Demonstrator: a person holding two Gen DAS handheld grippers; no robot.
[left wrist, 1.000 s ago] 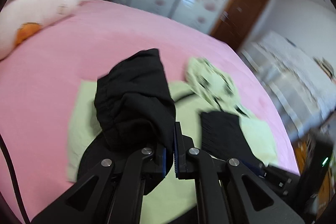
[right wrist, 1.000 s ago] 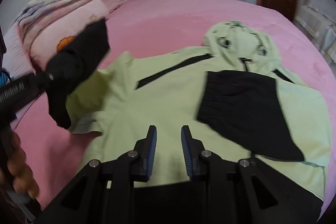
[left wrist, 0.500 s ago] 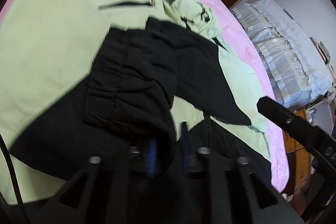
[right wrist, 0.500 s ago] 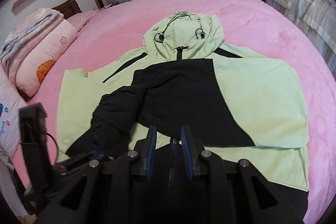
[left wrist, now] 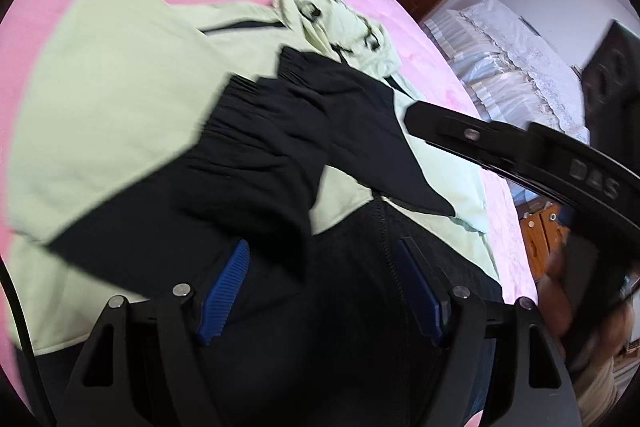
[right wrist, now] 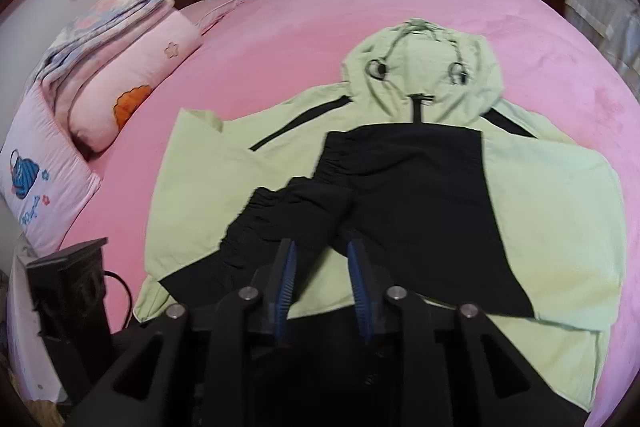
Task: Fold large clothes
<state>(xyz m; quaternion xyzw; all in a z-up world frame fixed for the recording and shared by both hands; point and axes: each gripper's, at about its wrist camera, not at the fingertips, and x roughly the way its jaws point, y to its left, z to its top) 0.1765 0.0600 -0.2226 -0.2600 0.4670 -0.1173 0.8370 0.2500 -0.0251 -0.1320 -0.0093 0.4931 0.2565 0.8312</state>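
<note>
Both sleeves are lying folded across the jacket (right wrist: 224, 183) chest on the bed (right wrist: 280, 39). Left gripper (left wrist: 320, 291) is opening wide, nothing pinched (sleeve (left wrist: 256, 163) just ahead). Right gripper (right wrist: 322, 283) is opening, part-open, empty, hovering over the hem (right wrist: 400, 367), hood farthest from both.
</note>
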